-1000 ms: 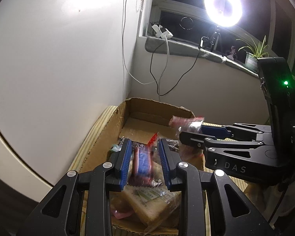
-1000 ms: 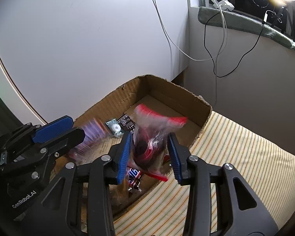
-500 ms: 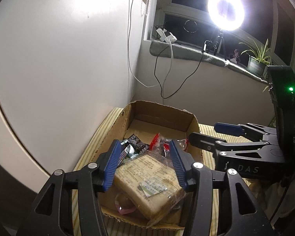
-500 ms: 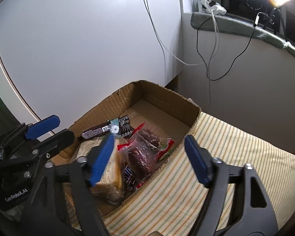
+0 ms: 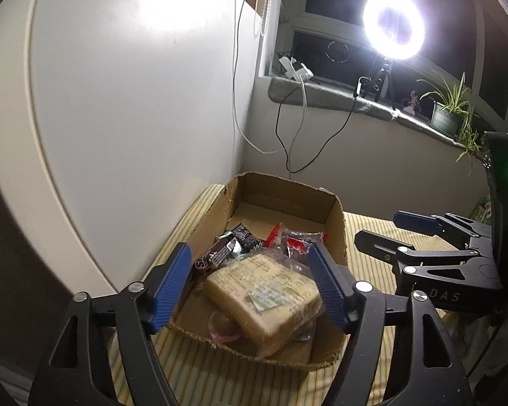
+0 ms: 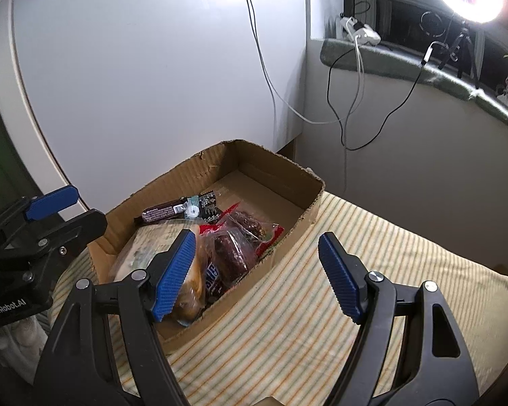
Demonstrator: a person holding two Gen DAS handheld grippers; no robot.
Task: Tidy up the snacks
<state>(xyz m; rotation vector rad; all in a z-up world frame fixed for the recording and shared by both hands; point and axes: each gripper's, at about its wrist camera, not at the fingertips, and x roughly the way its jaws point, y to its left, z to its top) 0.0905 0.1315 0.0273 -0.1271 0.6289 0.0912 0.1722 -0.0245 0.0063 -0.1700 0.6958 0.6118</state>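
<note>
Snacks point(image 5: 267, 284) all lie in the cardboard box point(image 5: 335, 209) on the striped bed point(image 6: 355, 304); none shows outside it. Left gripper point(image 5: 250, 284) and right gripper point(image 6: 257, 270) hover with fingers released, so sorting looks nearly done.

1. A bed point(image 6: 372, 270) covered in yellow-and-white striped fabric fills the lower right of the right wrist view and the lower centre of the left wrist view.
2. An open cardboard box point(image 6: 281, 169) rests directly on it, at centre frame in both views point(image 5: 335, 216).
3. The box sits near the bed's edge, close to the white wall.
</note>
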